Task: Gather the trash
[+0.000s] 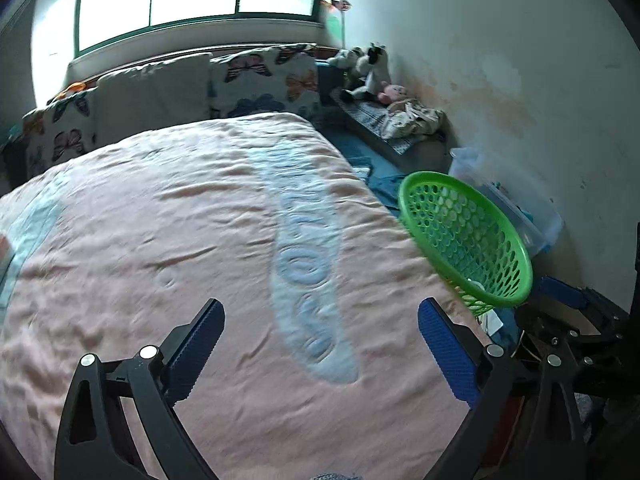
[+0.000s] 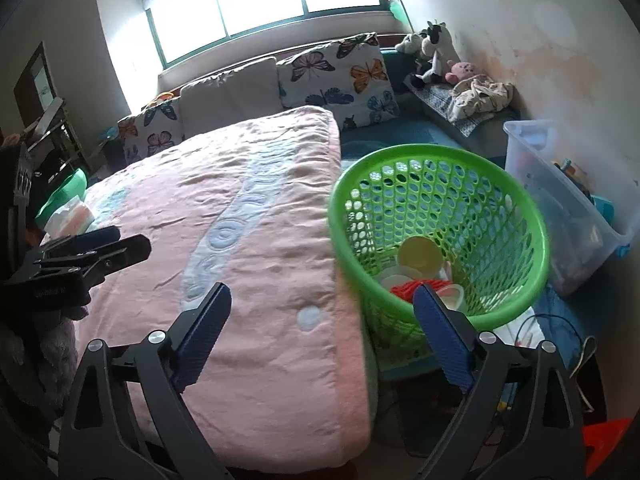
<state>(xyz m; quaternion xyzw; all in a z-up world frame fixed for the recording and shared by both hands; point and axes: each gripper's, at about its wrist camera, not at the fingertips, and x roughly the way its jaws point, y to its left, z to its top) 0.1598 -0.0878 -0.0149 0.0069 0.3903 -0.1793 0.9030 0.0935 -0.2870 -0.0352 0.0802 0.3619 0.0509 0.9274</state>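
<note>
A green perforated basket [image 2: 492, 184] stands beside the bed's right edge; it also shows in the left wrist view [image 1: 516, 248]. Inside it lie a yellow cup [image 2: 420, 258], white lids [image 2: 394, 282] and a red item [image 2: 404, 292]. My right gripper [image 2: 322, 300] is open and empty, above the bed's corner next to the basket. My left gripper [image 1: 320, 314] is open and empty, over the pink blanket [image 1: 160, 240]. The left gripper also shows at the left of the right wrist view [image 2: 116, 242].
Butterfly pillows [image 2: 344, 76] line the headboard under a window. Plush toys [image 2: 432, 52] and crumpled cloth [image 2: 480, 94] sit on a low bench by the wall. A clear plastic bin [image 2: 568, 200] stands right of the basket. A tissue pack [image 2: 70, 218] lies at the bed's left.
</note>
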